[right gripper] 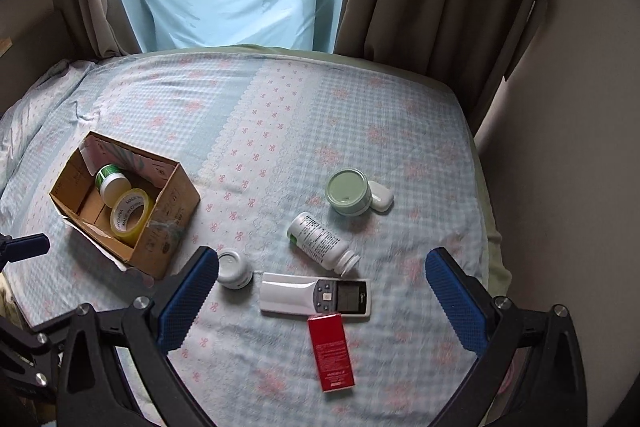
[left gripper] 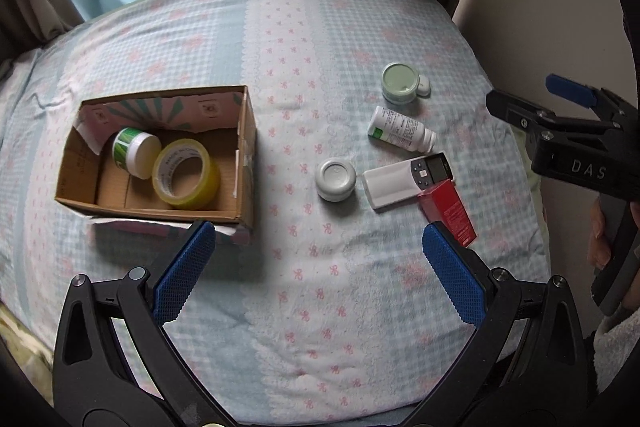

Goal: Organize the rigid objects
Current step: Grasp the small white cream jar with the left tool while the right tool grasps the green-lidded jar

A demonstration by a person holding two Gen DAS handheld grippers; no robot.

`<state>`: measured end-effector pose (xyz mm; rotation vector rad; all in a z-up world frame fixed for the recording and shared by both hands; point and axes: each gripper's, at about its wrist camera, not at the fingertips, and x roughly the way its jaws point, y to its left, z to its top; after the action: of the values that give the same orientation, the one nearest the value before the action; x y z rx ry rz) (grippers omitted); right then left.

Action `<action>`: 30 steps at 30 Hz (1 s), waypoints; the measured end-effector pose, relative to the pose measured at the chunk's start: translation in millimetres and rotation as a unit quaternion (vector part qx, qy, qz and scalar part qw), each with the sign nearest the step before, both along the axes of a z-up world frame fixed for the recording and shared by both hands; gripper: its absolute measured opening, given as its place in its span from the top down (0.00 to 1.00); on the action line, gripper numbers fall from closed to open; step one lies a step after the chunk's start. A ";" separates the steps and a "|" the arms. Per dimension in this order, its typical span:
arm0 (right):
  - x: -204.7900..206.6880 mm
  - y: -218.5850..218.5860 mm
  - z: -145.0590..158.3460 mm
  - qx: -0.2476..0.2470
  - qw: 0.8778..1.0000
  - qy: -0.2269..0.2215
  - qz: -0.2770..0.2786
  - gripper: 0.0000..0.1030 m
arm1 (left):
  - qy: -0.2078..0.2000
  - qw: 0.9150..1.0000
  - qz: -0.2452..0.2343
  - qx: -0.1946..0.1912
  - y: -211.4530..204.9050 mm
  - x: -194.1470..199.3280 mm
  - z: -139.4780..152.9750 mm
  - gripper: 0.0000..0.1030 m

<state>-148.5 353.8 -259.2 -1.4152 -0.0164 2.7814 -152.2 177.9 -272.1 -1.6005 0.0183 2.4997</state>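
- While both grippers hover empty, jaws released, left gripper [left gripper: 318, 251] and right gripper [right gripper: 322, 281] sit between picks.
- Cardboard box [left gripper: 246, 147] holds tape roll [left gripper: 186, 173] and jar [left gripper: 134, 151].
- Likely next: red box [right gripper: 331, 351] on bed [right gripper: 280, 131], just below right gripper.

- Bed [right gripper: 280, 115] under a pale blue checked cover with pink bows.
- Cardboard box [right gripper: 168, 227] on its left part.
- To the right: green jar [right gripper: 347, 191], small white case [right gripper: 381, 202], white bottle [right gripper: 320, 241] lying down, white pot [right gripper: 235, 269], remote [right gripper: 316, 294], red box [right gripper: 331, 351].
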 end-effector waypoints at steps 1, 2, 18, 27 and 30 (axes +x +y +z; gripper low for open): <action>-6.2 5.6 -6.5 0.001 1.000 0.000 0.008 0.00 | -0.003 1.000 0.000 -0.006 7.3 -4.2 -9.7 0.00; -13.5 11.2 -13.8 -0.002 1.000 -0.003 0.018 0.00 | -0.007 1.000 -0.001 -0.011 14.0 -8.6 -20.2 0.00; -123.0 43.8 -146.7 -0.006 0.998 -0.059 0.005 0.00 | -0.088 0.995 0.047 -0.007 50.1 -96.5 -164.9 0.00; -172.8 40.8 -185.9 -0.004 0.989 -0.131 -0.072 0.00 | -0.149 0.982 0.115 0.017 38.9 -124.9 -199.7 0.08; -186.8 38.4 -197.0 0.006 0.984 -0.153 -0.087 0.00 | -0.162 0.979 0.125 0.019 38.1 -129.2 -207.9 0.14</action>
<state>-335.3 392.2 -456.2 -1.7337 0.0802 2.3999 -281.4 216.0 -480.0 -2.0867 -0.2889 2.3540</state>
